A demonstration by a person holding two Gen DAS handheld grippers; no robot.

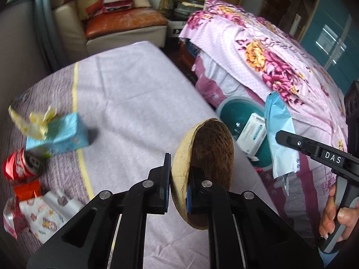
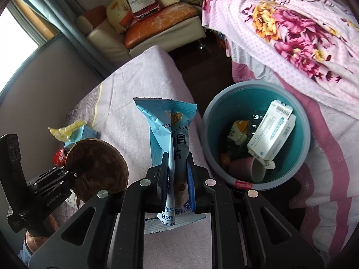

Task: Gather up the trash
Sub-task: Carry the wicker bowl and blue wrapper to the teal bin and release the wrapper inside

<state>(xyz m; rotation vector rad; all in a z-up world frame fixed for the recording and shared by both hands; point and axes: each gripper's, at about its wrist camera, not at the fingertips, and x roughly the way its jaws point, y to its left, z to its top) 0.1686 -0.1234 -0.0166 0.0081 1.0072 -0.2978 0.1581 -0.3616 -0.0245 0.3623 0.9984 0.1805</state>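
Left hand-held gripper [image 1: 178, 179] clamps brown half coconut shell [image 1: 202, 168] by rim, beside round teal plastic bin [image 2: 255, 180]; right hand-held gripper [image 2: 177, 174] pinches light-blue snack wrapper [image 2: 168, 130]; carry both over bin mouth before releasing.

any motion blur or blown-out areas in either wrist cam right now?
Left wrist view: the tissue box and crushed red can at far left are smeared by blur, while the coconut shell in the left gripper stays sharp. Right wrist view: the window at upper left is blown out white; the blue snack packet and teal bin read sharp. Both show strong fisheye curvature and dark corners.
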